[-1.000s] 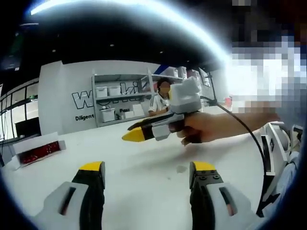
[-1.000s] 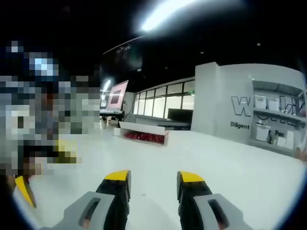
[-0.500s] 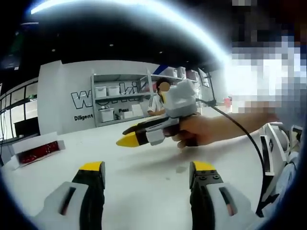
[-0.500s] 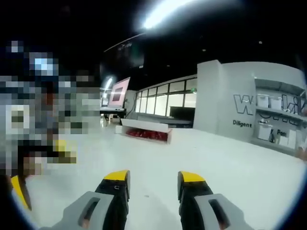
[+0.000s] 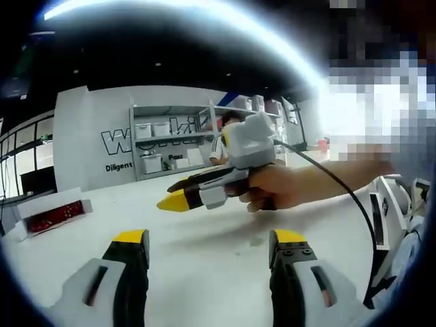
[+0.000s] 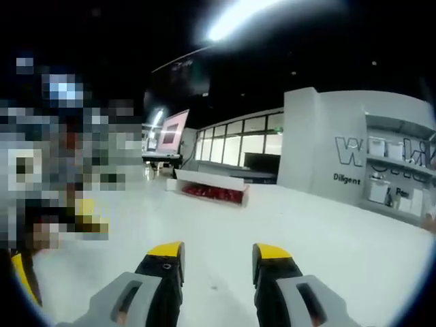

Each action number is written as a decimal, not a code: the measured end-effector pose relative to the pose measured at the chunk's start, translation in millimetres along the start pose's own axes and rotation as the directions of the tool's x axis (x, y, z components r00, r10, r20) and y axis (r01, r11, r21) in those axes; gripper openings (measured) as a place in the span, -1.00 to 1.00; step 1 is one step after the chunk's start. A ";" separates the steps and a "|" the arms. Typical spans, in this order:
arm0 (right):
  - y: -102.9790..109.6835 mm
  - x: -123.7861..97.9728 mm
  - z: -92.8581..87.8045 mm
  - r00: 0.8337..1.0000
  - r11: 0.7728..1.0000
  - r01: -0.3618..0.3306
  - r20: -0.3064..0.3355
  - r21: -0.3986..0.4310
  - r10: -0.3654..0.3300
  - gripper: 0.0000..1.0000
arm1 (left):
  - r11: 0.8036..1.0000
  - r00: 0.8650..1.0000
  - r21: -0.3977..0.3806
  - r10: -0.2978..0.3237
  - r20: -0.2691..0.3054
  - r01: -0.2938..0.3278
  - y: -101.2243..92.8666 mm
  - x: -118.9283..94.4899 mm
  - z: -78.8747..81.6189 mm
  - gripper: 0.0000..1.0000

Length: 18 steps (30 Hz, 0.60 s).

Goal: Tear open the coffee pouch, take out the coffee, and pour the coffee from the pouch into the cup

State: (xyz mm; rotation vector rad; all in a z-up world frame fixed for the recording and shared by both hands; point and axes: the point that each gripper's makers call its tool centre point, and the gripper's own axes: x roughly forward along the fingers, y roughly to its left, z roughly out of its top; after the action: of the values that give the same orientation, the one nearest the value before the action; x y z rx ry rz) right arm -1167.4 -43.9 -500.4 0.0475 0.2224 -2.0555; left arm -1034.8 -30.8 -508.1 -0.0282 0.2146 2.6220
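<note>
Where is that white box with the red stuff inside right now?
The white box sits on the white table at the far left of the left gripper view, below the lettered wall. In the right gripper view it lies mid-picture, beyond the open jaws.

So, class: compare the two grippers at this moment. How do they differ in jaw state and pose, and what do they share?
The left gripper has its jaws wide apart; the right gripper, seen in the left gripper view, looks nearly closed at its yellow tips, though its own view shows a gap. The left points forward over the white table; the right lies crosswise, held in a hand. Both have yellow-tipped black jaws and hold nothing.
</note>
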 end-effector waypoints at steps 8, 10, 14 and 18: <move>2.6 6.5 -0.1 1.000 1.000 -0.003 0.000 -0.002 0.003 -0.17 | 1.000 1.000 -0.019 0.022 0.010 -0.022 4.0 -1.4 1.5 0.52; 2.4 8.3 -0.2 1.000 1.000 -0.004 -0.002 -0.005 0.004 -0.18 | 0.999 1.000 -0.022 0.028 0.009 -0.027 4.6 -1.7 1.2 0.53; 3.7 10.6 -0.4 1.000 1.000 -0.007 -0.004 -0.009 0.007 -0.18 | 0.999 0.999 -0.021 0.036 0.006 -0.036 5.8 -1.6 0.8 0.54; 4.3 13.2 -2.1 1.000 1.000 -0.010 -0.008 -0.011 0.009 -0.17 | 0.998 0.998 -0.023 0.055 0.007 -0.054 8.6 -1.9 0.9 0.54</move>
State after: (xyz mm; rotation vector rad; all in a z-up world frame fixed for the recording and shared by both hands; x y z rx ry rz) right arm -1170.1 -57.0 -504.7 0.0491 0.2382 -2.0447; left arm -1037.3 -38.9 -505.8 -0.0204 0.1857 2.6785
